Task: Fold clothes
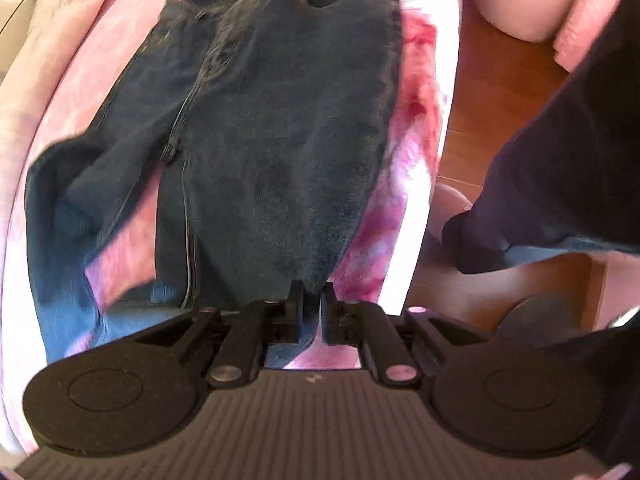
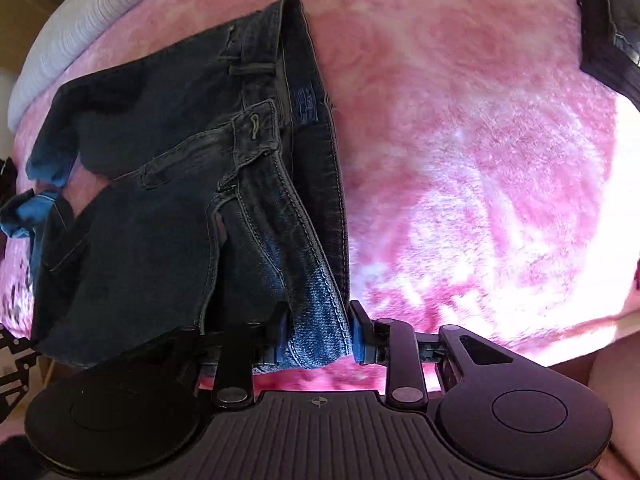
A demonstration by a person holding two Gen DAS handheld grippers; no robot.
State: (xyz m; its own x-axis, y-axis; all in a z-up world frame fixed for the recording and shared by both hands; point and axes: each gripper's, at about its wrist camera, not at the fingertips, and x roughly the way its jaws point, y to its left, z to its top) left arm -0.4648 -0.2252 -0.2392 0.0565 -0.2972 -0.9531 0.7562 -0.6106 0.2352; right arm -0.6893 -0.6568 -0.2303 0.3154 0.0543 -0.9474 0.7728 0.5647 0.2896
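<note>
Dark blue jeans (image 2: 168, 208) lie on a fluffy pink blanket (image 2: 460, 160), waistband and belt loops facing up in the right wrist view. My right gripper (image 2: 318, 330) is shut on the thick denim edge near the waistband, the cloth bunched between its fingers. In the left wrist view the same jeans (image 1: 272, 152) stretch away from the camera, blurred by motion. My left gripper (image 1: 312, 304) is shut on a thin fold of that denim, its fingers almost touching.
A brown wooden floor (image 1: 492, 92) shows right of the blanket in the left wrist view, with a dark sleeve (image 1: 560, 184) over it. A pale ribbed cushion (image 2: 72, 36) borders the blanket at the upper left. A black object (image 2: 612, 32) lies at the blanket's upper right.
</note>
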